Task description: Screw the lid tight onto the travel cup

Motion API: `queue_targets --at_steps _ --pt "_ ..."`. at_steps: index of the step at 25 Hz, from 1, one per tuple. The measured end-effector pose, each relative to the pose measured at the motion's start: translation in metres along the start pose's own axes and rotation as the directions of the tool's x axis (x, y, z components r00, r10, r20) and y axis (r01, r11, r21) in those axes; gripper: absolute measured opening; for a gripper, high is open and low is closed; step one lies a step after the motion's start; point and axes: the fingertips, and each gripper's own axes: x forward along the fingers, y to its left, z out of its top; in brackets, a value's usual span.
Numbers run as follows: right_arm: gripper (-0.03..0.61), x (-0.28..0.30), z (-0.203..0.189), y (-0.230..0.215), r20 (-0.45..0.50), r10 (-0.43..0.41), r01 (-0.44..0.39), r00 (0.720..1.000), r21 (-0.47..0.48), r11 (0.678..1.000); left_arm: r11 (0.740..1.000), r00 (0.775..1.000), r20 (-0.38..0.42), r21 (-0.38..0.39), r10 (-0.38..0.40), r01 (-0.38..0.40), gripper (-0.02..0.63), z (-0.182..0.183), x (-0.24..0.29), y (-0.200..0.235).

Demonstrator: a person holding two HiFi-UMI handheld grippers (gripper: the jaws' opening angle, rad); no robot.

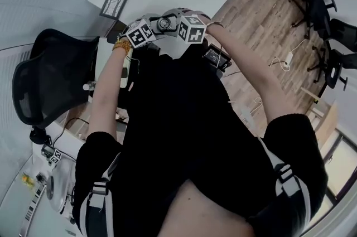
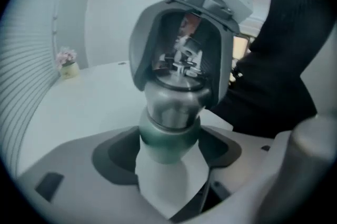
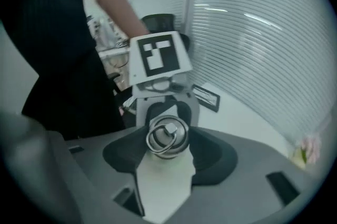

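Note:
The travel cup (image 2: 169, 136), with a green band over a pale lower body, stands upright between my left gripper's (image 2: 169, 154) jaws, which are shut on its body. Its steel lid (image 2: 174, 96) sits on top. My right gripper (image 2: 180, 78) faces it from the far side, its grey jaws closed around the lid. In the right gripper view the lid (image 3: 167, 136), with a ring handle, sits gripped between the dark pads of my right gripper (image 3: 167, 153). Behind the lid is the left gripper (image 3: 166, 108) with its marker cube. In the head view both grippers, left (image 1: 146, 35) and right (image 1: 187, 29), meet at arm's length.
A white desk (image 2: 79, 101) lies under the cup, with a small flower pot (image 2: 67, 64) at its far edge and a framed picture (image 3: 206, 97) lying on it. A black office chair (image 1: 53, 71) stands to the left. The person's black shirt (image 1: 184, 135) fills the head view.

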Motion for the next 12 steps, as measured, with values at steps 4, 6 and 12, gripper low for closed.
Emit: queue_targets --at_steps 4,6,12 --pt "0.247 0.002 0.000 0.007 -0.071 0.126 -0.137 0.989 -0.189 0.972 0.970 0.979 -0.150 0.180 -0.135 0.162 0.353 -0.001 0.001 -0.004" --pt "0.249 0.000 -0.004 0.006 -0.081 0.138 -0.151 0.987 -0.177 0.973 0.968 0.974 -0.168 0.172 -0.155 0.184 0.356 0.000 0.004 -0.004" --pt "0.321 -0.015 0.004 -0.001 0.090 -0.068 0.053 0.994 0.159 0.986 0.999 0.999 0.036 -0.033 0.031 -0.030 0.387 0.000 0.003 0.000"
